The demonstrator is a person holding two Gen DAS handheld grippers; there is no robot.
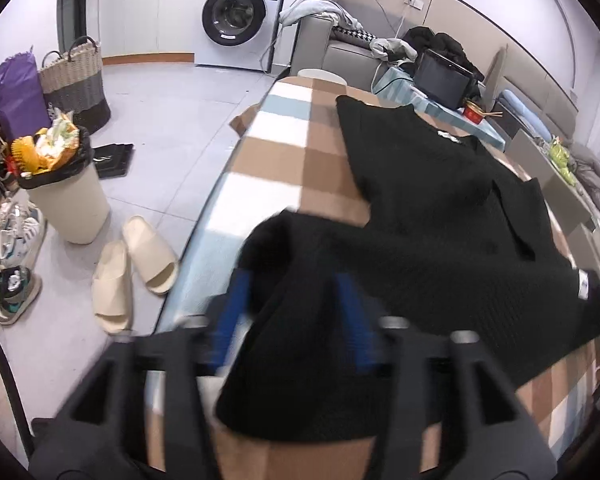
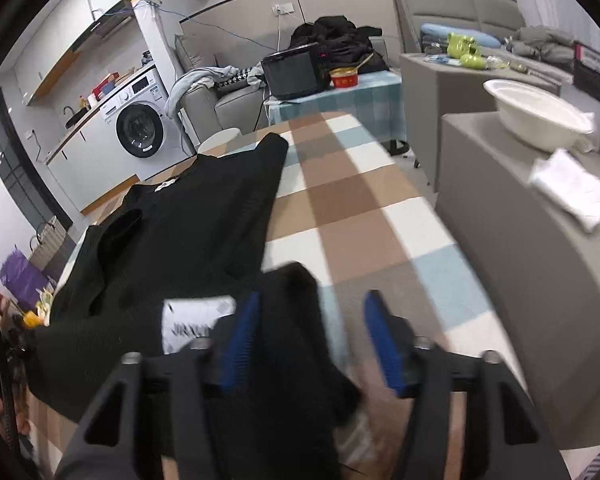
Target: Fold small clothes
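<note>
Garment: black knit top [image 1: 452,216] spread on the checked cloth [image 1: 284,152] covering the bench; collar end with a small white label [image 1: 450,136] points away from the cameras; near hem lifted off the cloth at both corners; a white tag [image 2: 196,318] shows at the hem in the right wrist view.
Left hand-held gripper [image 1: 292,300]: blue-padded fingers [image 1: 230,312] stand fairly wide apart; a bunched hem corner lies between them and drapes over the gripper body; motion blur hides whether the pads press on the fabric, so the grip cannot be told.
Right hand-held gripper [image 2: 312,336]: fingers [image 2: 380,340] wide apart; the other hem corner lies against the left-side pad [image 2: 242,340] and hangs over the body; the right-side pad is clear of the fabric, with bare cloth visible in the gap.
Bench surface: brown, white and pale blue checks; right half of the cloth [image 2: 360,216] carries no part of the garment.
Floor, left side: pair of cream slippers [image 1: 134,268] near the bench edge; full waste bin [image 1: 66,196] beside them; woven basket [image 1: 76,80] further back; washing machine [image 1: 240,16] at the far wall.
Right side: white bowl [image 2: 536,114] on a grey block [image 2: 520,248] next to the bench.
</note>
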